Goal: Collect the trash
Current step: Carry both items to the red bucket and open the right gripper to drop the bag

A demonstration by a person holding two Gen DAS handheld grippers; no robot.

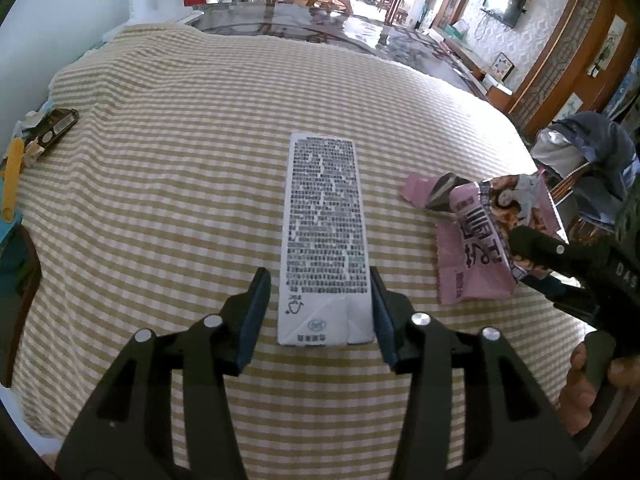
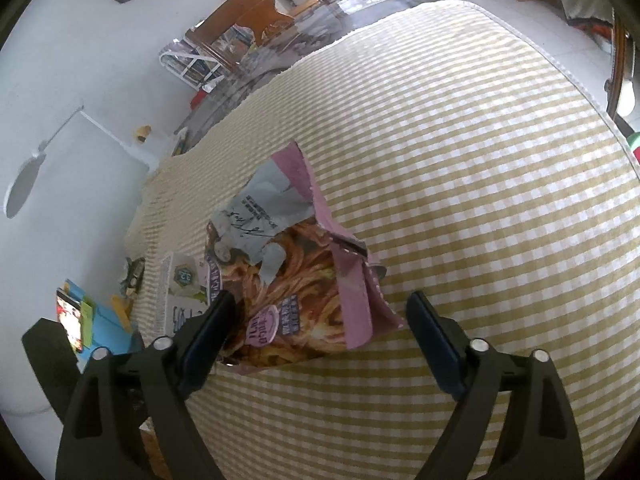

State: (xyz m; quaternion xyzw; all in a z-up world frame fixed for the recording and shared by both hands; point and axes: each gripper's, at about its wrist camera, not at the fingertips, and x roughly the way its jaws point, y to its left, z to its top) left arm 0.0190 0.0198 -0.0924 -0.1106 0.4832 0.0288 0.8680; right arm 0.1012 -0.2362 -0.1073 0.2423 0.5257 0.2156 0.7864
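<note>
A white carton (image 1: 324, 240) lies flat in the middle of the checked tablecloth (image 1: 180, 160). It looks like an empty drink box, so it is probably light, and its walls may bend in if squeezed hard. The left gripper (image 1: 320, 304) has its jaws spread on each side of the carton's near end, with a small gap on the left, so it is not pinching yet. The long flat sides near that end look like the best place to hold it. Just to the right lies a pink snack bag (image 2: 296, 276), torn open and crinkled. It looks thin, soft and slippery, so a pinch on a folded edge should hold better. The right gripper (image 2: 320, 320) is spread wide around the bag's near end, with one pad close beside it and the other well apart. The two grippers are near each other and could bump. More wrappers (image 1: 44, 132) lie far off at the left edge.
</note>
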